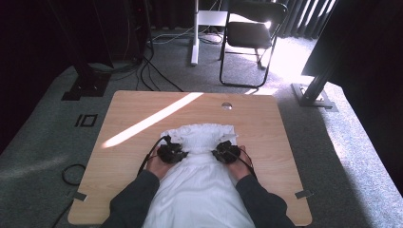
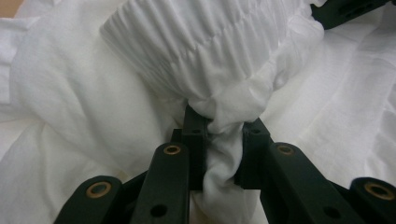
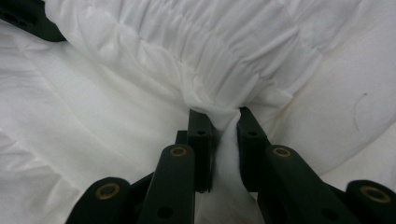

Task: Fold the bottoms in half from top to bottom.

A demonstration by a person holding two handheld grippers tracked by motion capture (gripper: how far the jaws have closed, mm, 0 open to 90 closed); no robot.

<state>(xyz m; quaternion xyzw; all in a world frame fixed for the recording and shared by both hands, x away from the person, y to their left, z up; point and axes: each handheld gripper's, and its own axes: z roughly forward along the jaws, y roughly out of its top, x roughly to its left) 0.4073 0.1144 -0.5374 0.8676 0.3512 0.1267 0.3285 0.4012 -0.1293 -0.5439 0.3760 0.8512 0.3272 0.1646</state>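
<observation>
Garment: a white garment (image 1: 199,185) lies on the desk (image 1: 271,123) in the lower middle of the high view, running from the frame's bottom edge up to a gathered, ruffled end (image 1: 202,135) near the centre.
Left gripper: the left gripper (image 1: 171,153) sits left of centre in the high view, at the left side of the gathered end; in the left gripper view (image 2: 224,135) its fingers (image 2: 195,140) are closed on a bunched fold of the white cloth, which fills the gap between them.
Right gripper: the right gripper (image 1: 226,152) sits just right of centre in the high view, at the right side of the gathered end; in the right gripper view (image 3: 224,128) its fingers (image 3: 250,140) pinch a fold of the same cloth below the pleated band.
Hands: both hands and dark sleeves (image 1: 138,197) enter from the bottom edge, one on each side of the garment.
Desk: light wood, with a bright stripe of sunlight (image 1: 152,119) across its upper left.
Surroundings: a black chair (image 1: 252,35) stands on the grey carpet at the upper middle of the high view.
</observation>
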